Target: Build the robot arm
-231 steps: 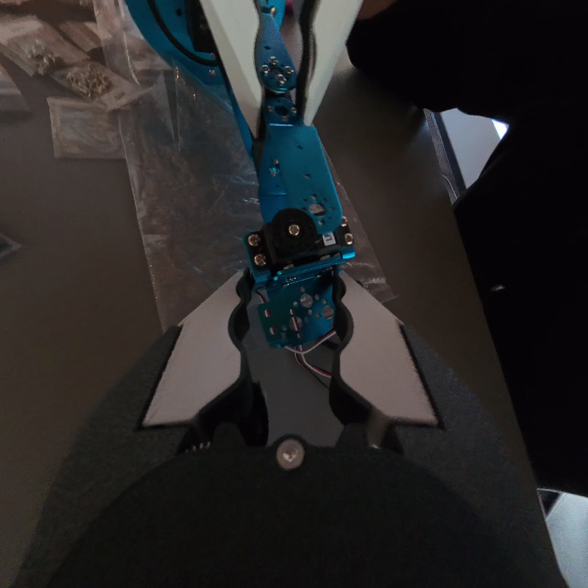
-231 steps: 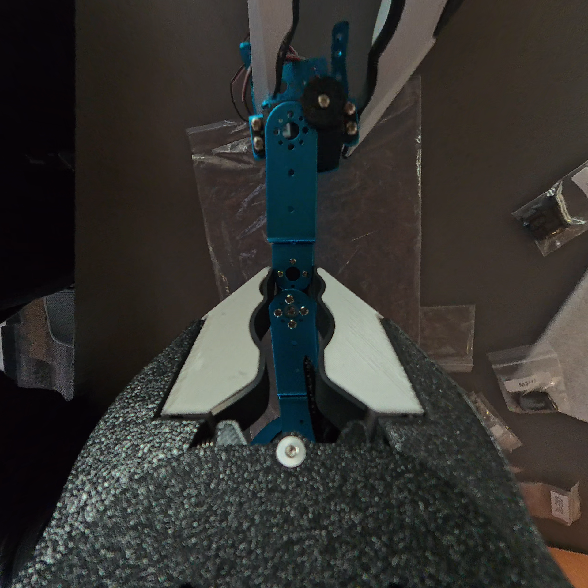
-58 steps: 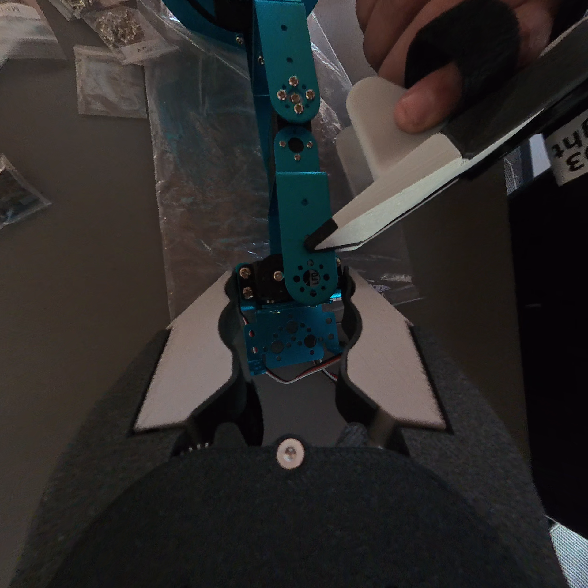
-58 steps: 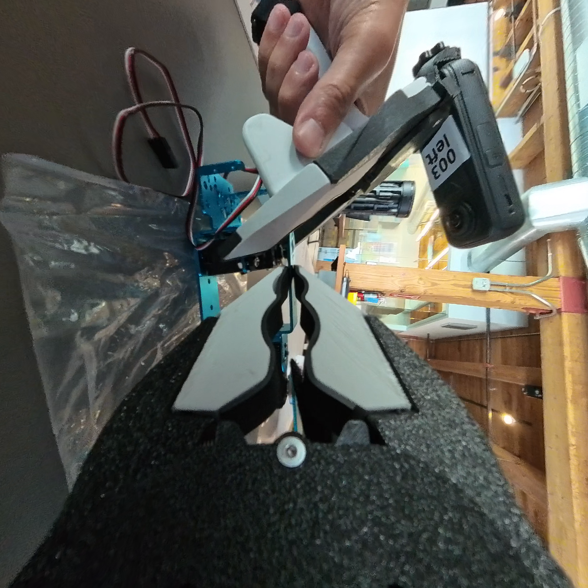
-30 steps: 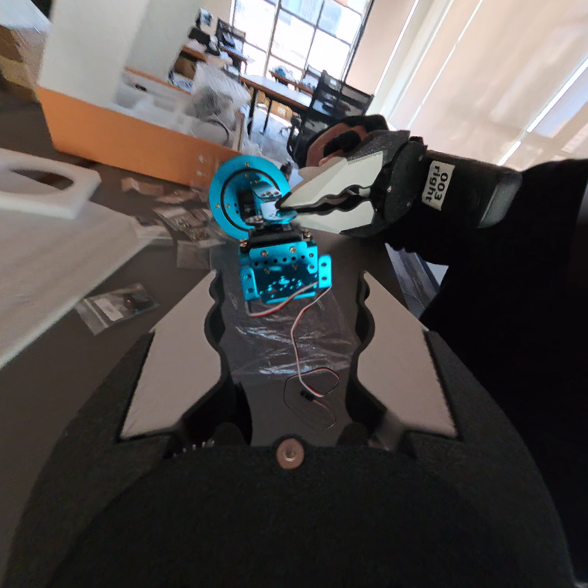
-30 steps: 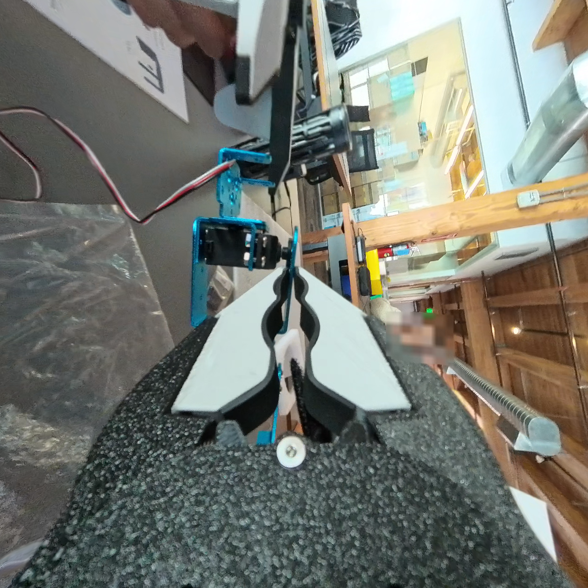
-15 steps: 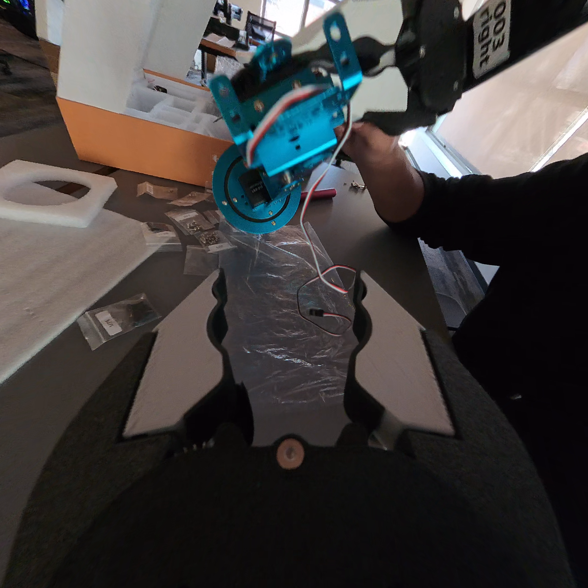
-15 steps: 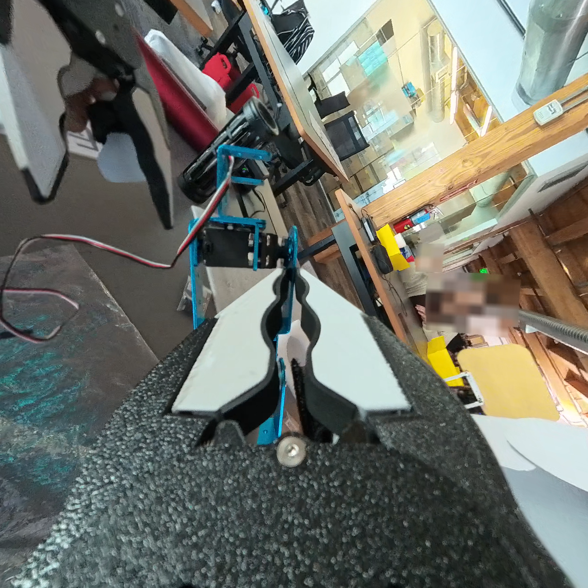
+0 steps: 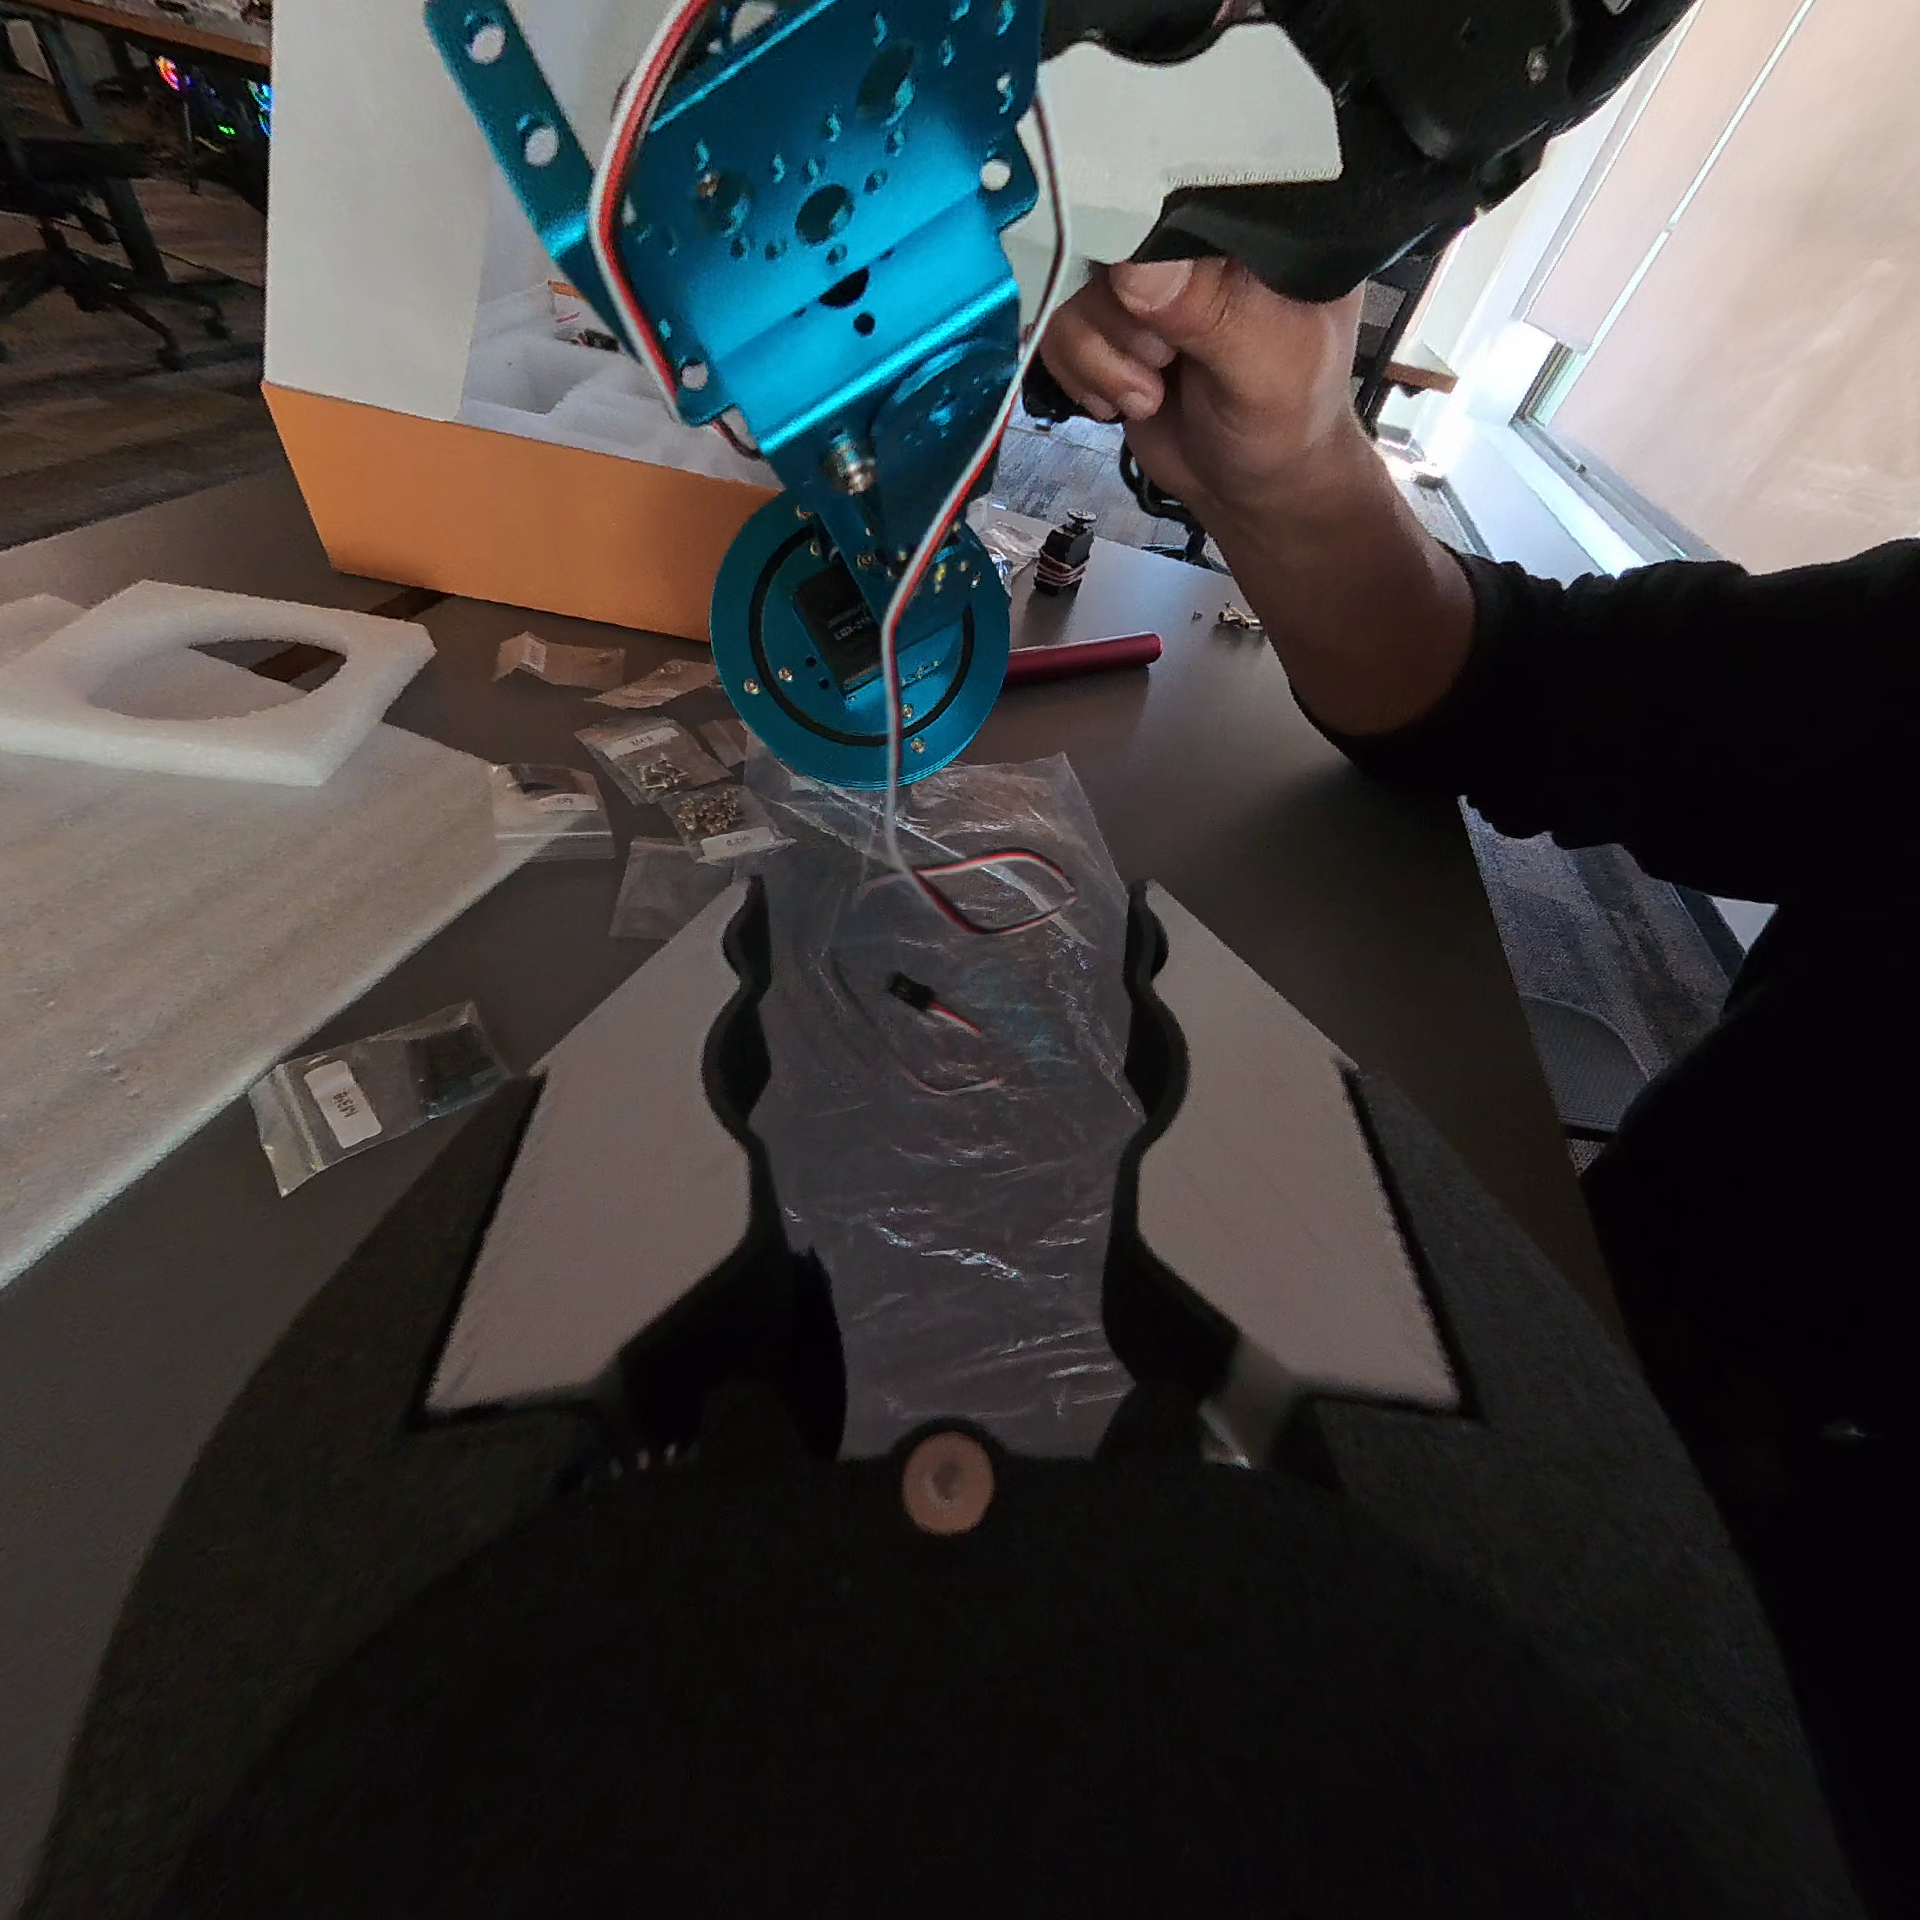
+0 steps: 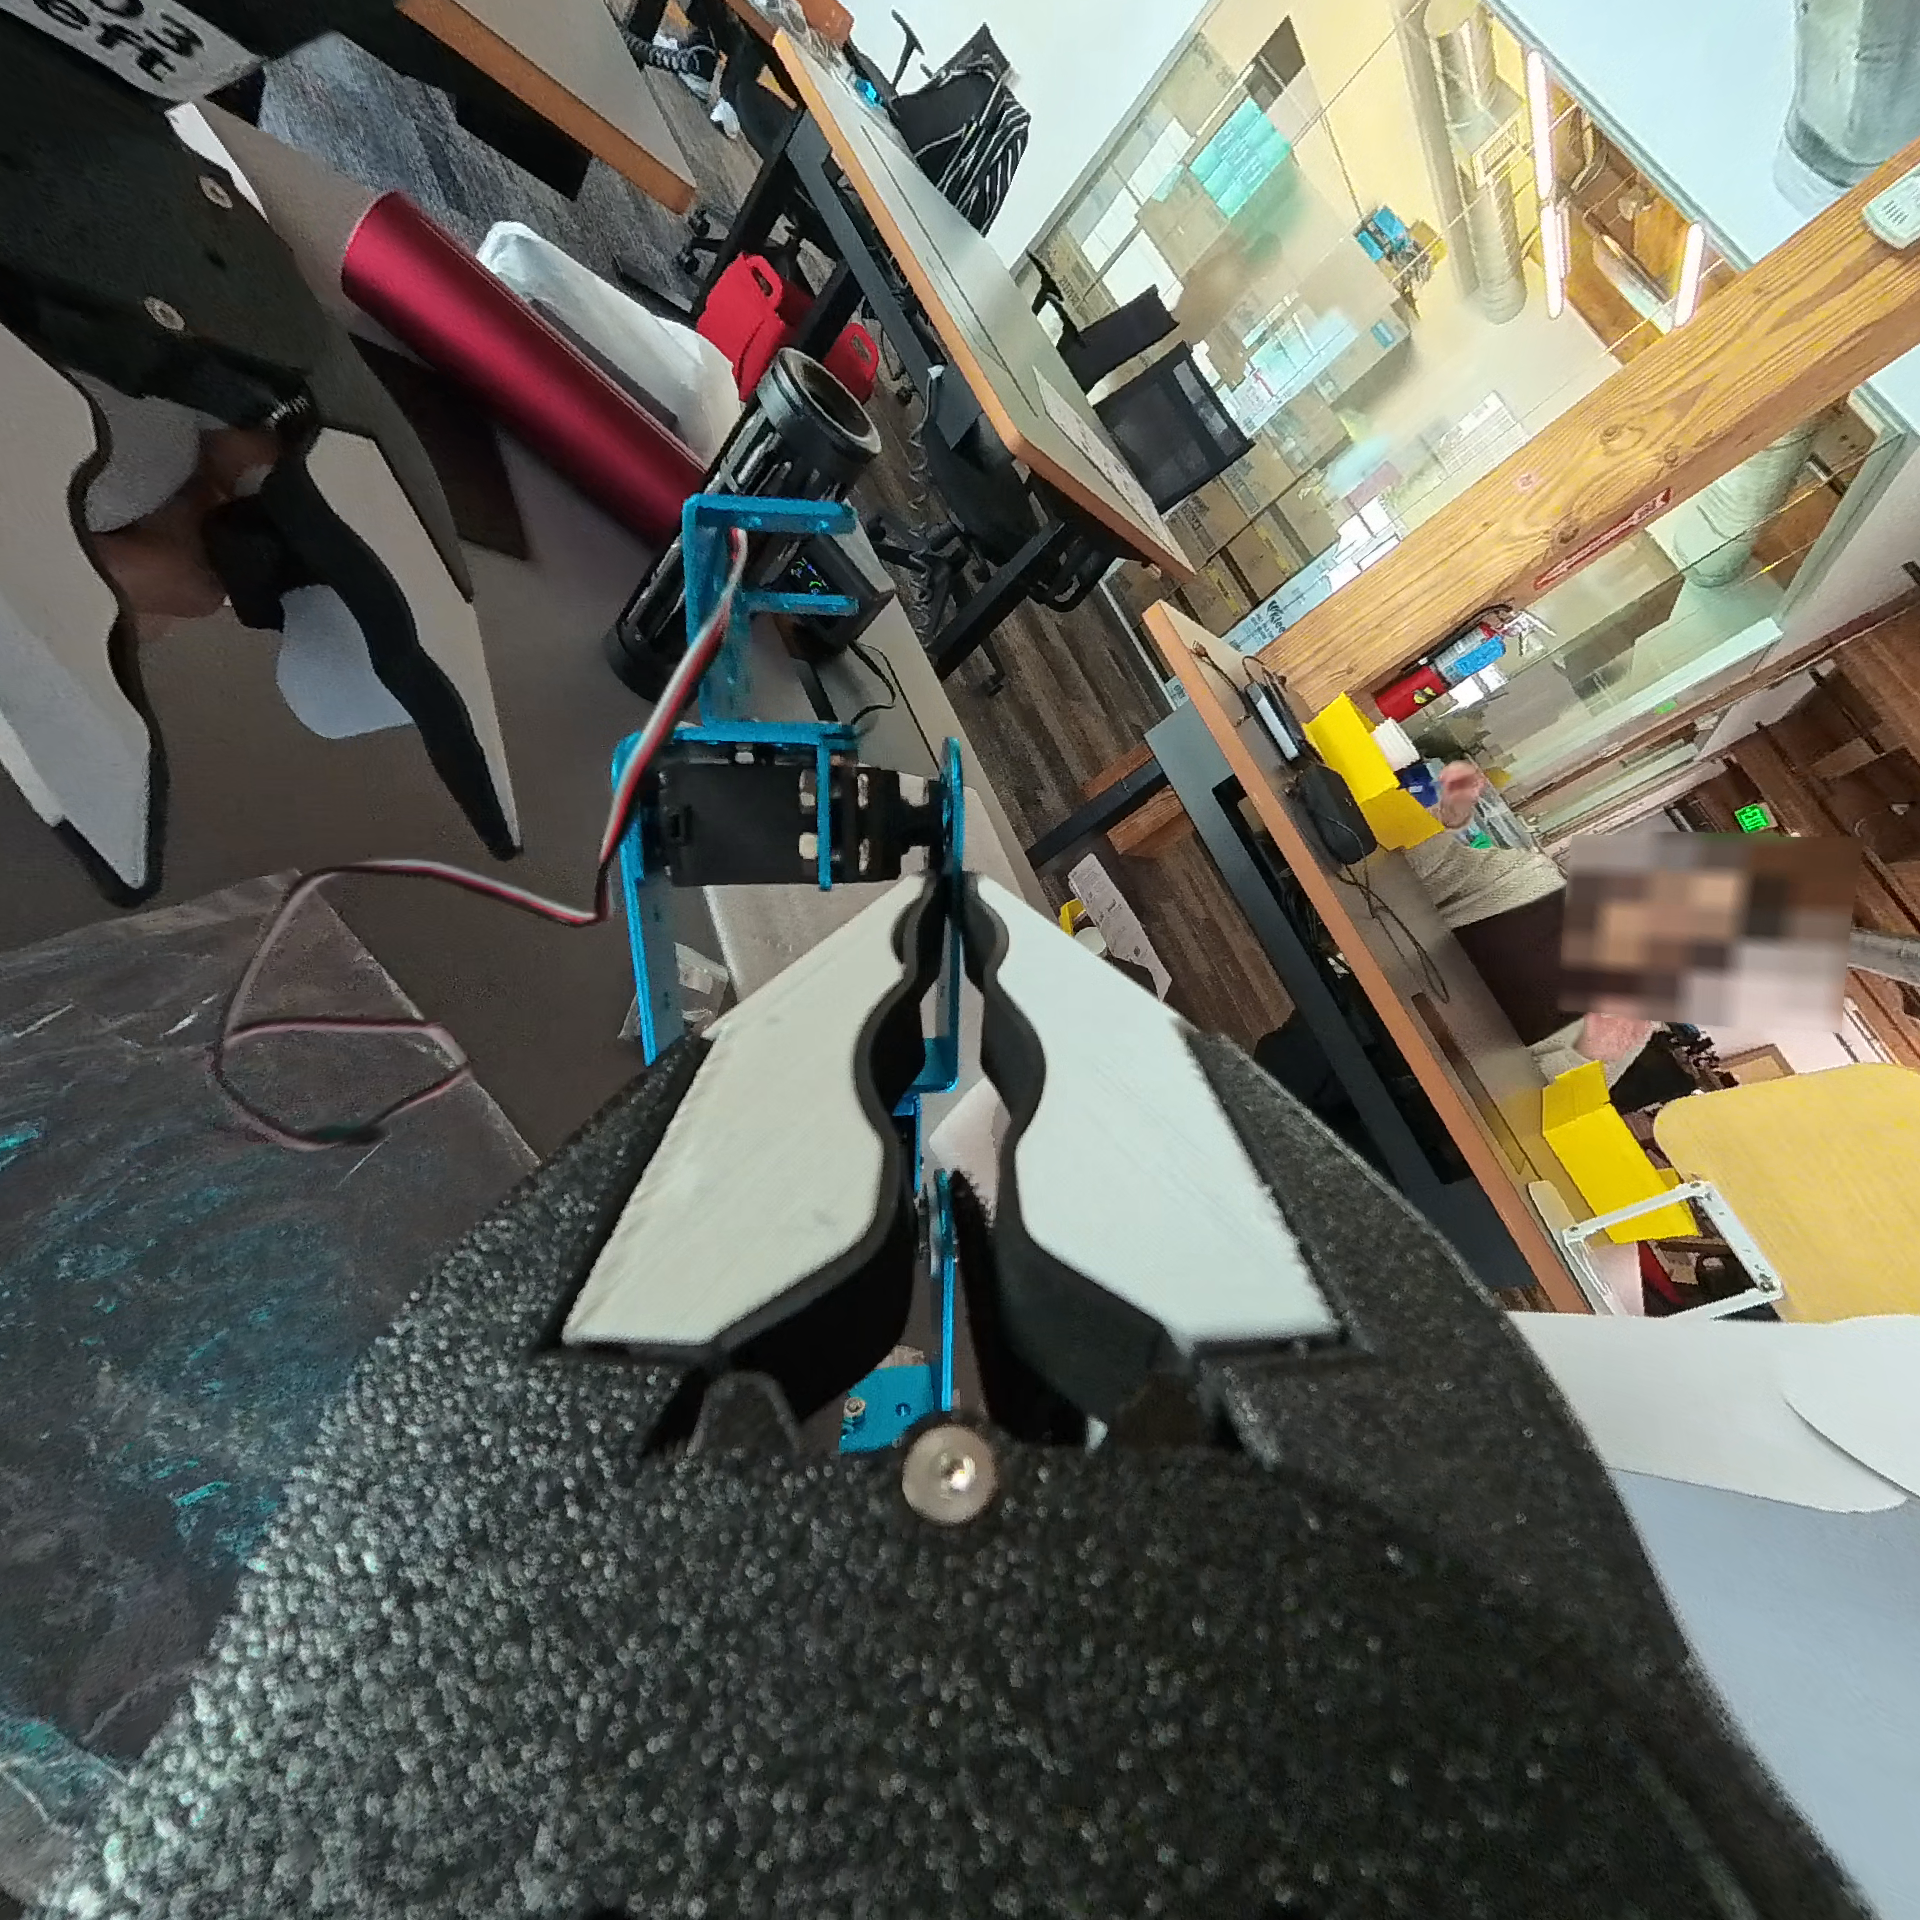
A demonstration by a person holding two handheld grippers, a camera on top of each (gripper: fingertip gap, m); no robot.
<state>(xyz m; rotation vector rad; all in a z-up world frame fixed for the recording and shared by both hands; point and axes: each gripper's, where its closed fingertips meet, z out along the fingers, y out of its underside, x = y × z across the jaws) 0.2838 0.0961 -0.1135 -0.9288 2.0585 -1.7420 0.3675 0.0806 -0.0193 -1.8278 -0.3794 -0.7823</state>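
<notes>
Dark table below; right gripper lifts blue servo-bracket assembly, round base down.

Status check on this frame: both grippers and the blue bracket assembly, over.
Left gripper open, empty, over clear plastic bag. Right gripper shut on blue bracket assembly, held aloft. Servo lead dangling onto bag.

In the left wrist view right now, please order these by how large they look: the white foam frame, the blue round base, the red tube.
1. white foam frame
2. blue round base, hanging nearer the camera, so its rank is unsure
3. red tube, clearly smallest
</notes>
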